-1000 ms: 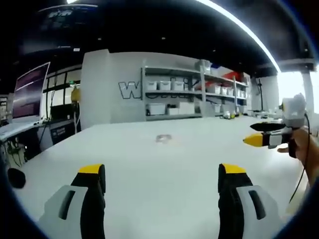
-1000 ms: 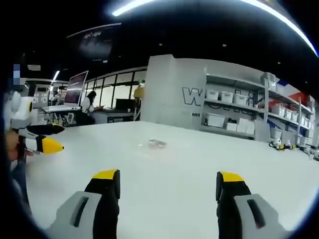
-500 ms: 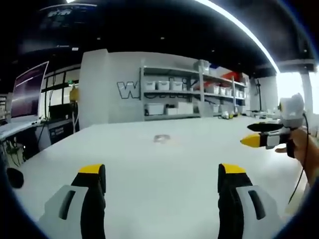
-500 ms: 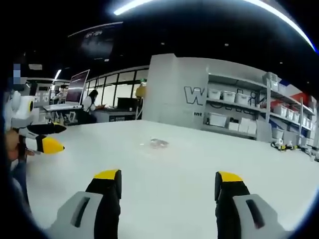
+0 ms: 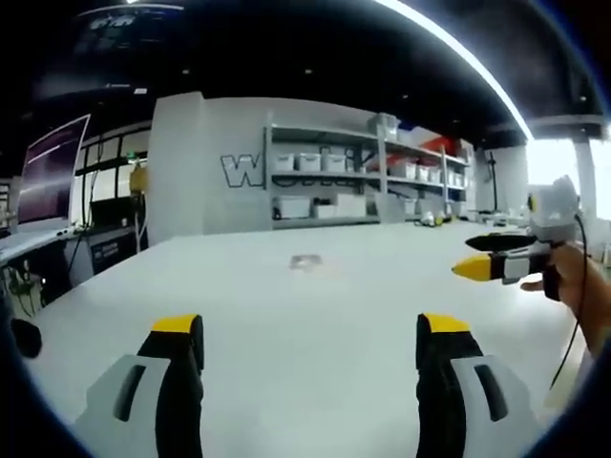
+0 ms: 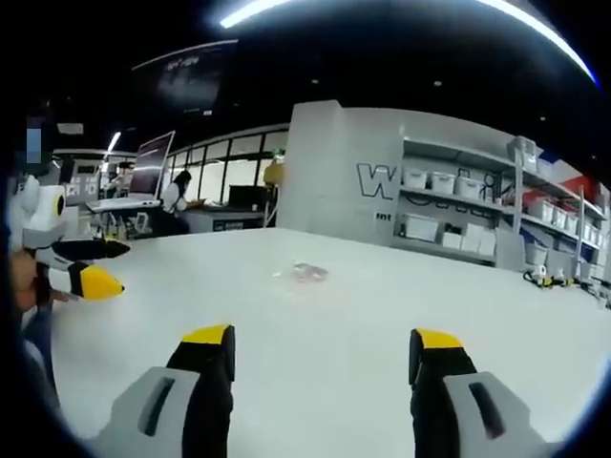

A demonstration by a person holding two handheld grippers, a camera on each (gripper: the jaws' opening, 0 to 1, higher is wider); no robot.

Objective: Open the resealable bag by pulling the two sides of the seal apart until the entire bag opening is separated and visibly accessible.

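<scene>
We see one small clear bag [image 5: 305,261] lying far out on the white table [image 5: 315,324], well apart from our two grippers; left gripper [image 5: 310,334] and right gripper [image 6: 322,342] both gape wide, holding nothing

Both grippers, left gripper [image 5: 310,324] & right gripper [image 6: 318,336], jaws wide apart, held level.

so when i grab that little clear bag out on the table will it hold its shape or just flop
The bag looks thin, see-through and lies nearly flat on the white table, so it will probably flop and feel very light. On that smooth top it may slide when nudged. It is too far off to judge its contents.
</scene>
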